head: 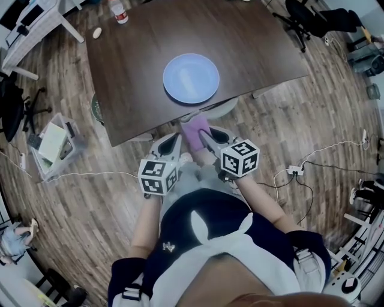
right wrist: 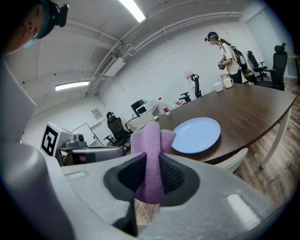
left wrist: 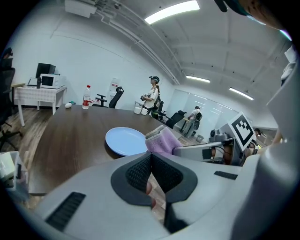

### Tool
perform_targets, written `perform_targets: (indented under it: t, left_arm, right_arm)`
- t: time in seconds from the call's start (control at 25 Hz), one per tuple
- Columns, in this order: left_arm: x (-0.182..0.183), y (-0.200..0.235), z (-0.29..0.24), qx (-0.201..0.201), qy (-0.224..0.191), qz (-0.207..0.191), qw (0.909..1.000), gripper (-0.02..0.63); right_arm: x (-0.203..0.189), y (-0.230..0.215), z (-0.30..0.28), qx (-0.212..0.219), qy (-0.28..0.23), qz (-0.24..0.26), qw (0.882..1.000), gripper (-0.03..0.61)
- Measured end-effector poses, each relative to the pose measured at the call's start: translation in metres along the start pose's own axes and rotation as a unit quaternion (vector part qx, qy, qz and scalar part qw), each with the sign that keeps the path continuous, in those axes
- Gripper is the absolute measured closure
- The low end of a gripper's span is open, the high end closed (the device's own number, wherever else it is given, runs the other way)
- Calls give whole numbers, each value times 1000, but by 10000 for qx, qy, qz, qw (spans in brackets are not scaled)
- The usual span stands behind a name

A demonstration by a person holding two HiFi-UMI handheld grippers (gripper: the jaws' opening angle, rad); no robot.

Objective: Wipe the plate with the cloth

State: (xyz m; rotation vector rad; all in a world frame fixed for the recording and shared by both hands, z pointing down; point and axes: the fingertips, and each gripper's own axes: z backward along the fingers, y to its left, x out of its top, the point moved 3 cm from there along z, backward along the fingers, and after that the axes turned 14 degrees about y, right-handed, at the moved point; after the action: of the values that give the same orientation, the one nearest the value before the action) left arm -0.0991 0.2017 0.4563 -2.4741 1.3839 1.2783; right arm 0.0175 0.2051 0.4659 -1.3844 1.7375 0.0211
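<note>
Between the jaws of the right tool (right wrist: 152, 164) the cloth (right wrist: 152, 136) is pinched, its folded end sticking out. Just beside it, the left tool (left wrist: 151, 161) is closed on nothing. Both hang short of the table (head: 252, 42); the plate (head: 191, 78) lies on it near the edge, apart from the cloth. Wiping looks not yet begun: all remains.

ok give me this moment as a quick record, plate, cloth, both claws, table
plate: blue, bare, flat on the table near its close edge, nothing touching it
cloth: purple, folded, pinched in the right claw, short of the plate
right claw: shut on the cloth
left claw: shut, nothing in it, beside the right claw
table: dark wood, with a bottle at the far edge
wiping: not yet begun
</note>
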Motion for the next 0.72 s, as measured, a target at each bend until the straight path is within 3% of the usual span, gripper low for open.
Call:
perform_targets:
  t: [0.36,0.72]
  left_arm:
    - [-2,13,-17,-61,178,31,9998,609]
    - [20,38,-47,-61,380,220,9990,609]
  right_arm:
    - [7,-17,-5,-139,81,-34,9999,508]
    - [36,-43,-27,-348,576,599,9959,506]
